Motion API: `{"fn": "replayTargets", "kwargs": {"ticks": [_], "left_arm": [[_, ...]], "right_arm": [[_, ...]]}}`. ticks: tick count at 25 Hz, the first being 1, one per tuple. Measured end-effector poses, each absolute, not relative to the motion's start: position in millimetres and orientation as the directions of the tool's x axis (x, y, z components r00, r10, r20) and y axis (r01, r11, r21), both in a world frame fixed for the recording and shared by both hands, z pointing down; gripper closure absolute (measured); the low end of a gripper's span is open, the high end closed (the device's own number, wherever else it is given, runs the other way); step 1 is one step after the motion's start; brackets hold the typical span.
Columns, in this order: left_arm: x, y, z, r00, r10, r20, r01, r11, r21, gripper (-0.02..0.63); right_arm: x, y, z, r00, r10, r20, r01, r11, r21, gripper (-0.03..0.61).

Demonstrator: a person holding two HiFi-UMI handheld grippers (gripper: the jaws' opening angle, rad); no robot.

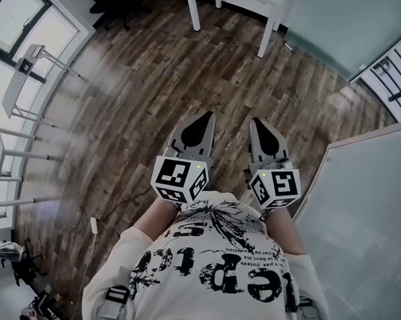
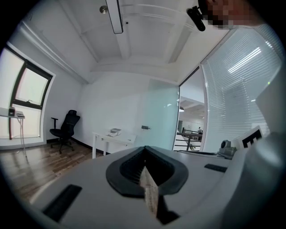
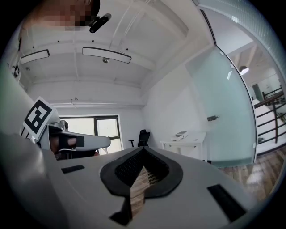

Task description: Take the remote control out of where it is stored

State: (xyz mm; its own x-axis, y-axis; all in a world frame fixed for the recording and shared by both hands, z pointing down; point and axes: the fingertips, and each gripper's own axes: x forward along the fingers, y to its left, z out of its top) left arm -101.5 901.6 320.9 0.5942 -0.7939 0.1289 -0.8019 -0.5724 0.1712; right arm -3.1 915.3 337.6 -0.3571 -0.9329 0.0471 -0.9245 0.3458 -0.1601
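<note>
No remote control shows in any view. In the head view my left gripper [image 1: 201,120] and right gripper [image 1: 261,125] are held side by side in front of the person's body, over the wooden floor [image 1: 151,92]. Both point forward. The left gripper [image 2: 145,155] has its jaws shut together with nothing between them. The right gripper [image 3: 141,156] looks the same, shut and empty. Each gripper view catches the other gripper at its edge: the right gripper's marker cube [image 2: 251,137] and the left gripper's body [image 3: 78,142].
A white desk [image 1: 246,0] with a printer [image 2: 115,132] stands ahead beside a frosted glass wall [image 2: 158,116]. A black office chair [image 2: 65,129] is at the far left. A white table top [image 1: 369,215] lies close on the right. Stands [image 1: 24,77] line the window side.
</note>
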Motion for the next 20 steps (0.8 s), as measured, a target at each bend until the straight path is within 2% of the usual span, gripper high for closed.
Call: {"fn": "replayTargets", "kwargs": {"ticks": [10, 20], "left_arm": [[-166, 811, 319, 0.623, -0.775, 0.102, -0.773, -0.591, 0.232, 0.606], [-280, 703, 320, 0.608, -0.786, 0.111, -0.781, -0.567, 0.262, 0.605]], "right_arm": [[-61, 839, 338, -0.294, -0.951, 0.093, -0.952, 0.282, -0.122, 0.581], [-164, 729, 337, -0.3, -0.948, 0.107, -0.949, 0.286, -0.131, 0.581]]}}
